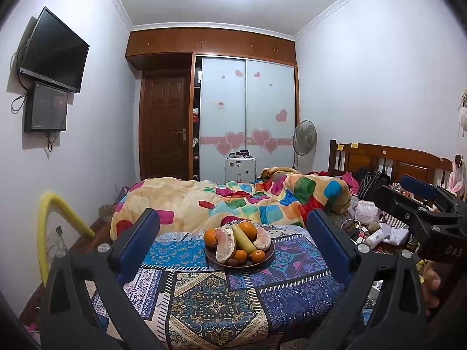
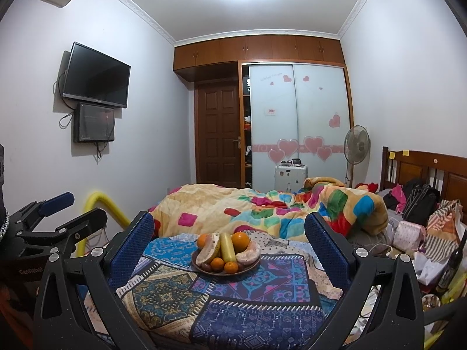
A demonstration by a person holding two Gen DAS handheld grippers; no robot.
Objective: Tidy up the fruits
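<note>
A brown plate (image 1: 213, 259) of fruit sits on a patterned cloth (image 1: 216, 300) on the bed. It holds several oranges (image 1: 247, 229), a yellow-green banana (image 1: 243, 240), two peeled pomelo pieces (image 1: 226, 243) and small dark fruits. The plate also shows in the right wrist view (image 2: 254, 264) with the banana (image 2: 227, 247). My left gripper (image 1: 233, 234) is open and empty, a short way in front of the plate. My right gripper (image 2: 229, 240) is open and empty, also short of the plate. Each gripper shows at the edge of the other's view (image 1: 420, 201) (image 2: 58, 213).
A colourful quilt (image 1: 233, 198) is heaped behind the plate. Bags and clothes (image 2: 420, 207) pile by the wooden headboard (image 2: 423, 169) at right. A dark bottle (image 2: 452, 262) stands at right. A yellow foam tube (image 1: 55, 224) is at left. Wardrobe, fan and door stand at the back.
</note>
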